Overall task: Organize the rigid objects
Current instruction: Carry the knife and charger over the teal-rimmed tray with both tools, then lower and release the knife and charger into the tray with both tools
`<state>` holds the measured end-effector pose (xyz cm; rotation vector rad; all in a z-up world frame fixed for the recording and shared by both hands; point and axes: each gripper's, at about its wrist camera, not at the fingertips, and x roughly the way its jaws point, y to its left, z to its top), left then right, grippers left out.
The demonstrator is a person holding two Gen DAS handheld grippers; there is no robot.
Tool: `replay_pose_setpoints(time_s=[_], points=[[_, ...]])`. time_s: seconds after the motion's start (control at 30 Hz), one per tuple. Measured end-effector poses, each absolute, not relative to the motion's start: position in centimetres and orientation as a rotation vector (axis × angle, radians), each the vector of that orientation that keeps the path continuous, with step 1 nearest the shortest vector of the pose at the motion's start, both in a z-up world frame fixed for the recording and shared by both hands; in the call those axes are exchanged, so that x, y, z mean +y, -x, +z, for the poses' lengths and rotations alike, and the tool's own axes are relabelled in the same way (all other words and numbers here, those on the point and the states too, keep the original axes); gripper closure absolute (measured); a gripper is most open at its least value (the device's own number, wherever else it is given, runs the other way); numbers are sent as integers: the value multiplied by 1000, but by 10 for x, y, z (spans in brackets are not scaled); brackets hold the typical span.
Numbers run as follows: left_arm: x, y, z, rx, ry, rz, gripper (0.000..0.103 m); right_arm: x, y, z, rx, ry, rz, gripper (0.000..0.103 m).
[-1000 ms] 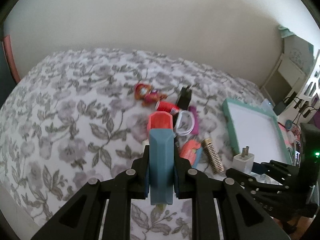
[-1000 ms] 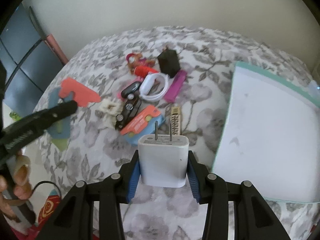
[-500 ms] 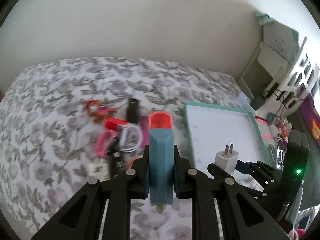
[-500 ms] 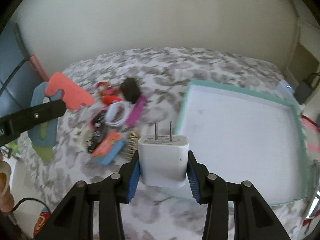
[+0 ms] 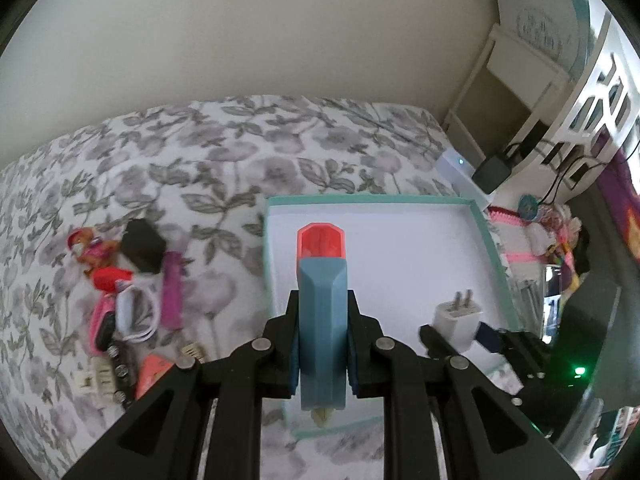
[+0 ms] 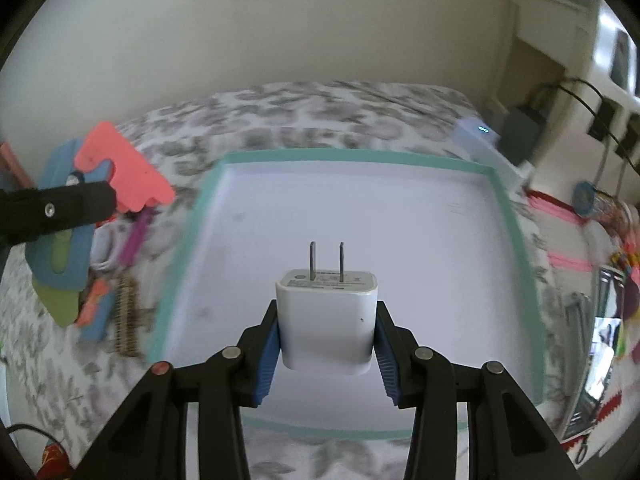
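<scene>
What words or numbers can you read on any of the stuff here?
None can be read.
White charger in the right gripper: small grey print on the face around its prongs, too small and blurred to read.
Box on the shelf: a faint round design, perhaps with lettering, too blurred to read.

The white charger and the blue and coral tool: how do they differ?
The white charger is a blocky cube with two metal prongs; the blue and coral tool is long, narrow and multicoloured. The right gripper holds the charger, the left gripper the tool. Both hang over the teal tray.
</scene>
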<state>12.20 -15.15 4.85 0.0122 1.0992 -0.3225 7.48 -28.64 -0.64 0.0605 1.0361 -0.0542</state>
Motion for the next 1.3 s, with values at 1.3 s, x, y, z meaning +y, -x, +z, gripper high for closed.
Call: replay_pose_setpoints(time_s=[1.3], points=[[-217, -146, -15, 1056, -206, -221, 58, -361, -105, -38, 1055, -74, -201, 57]])
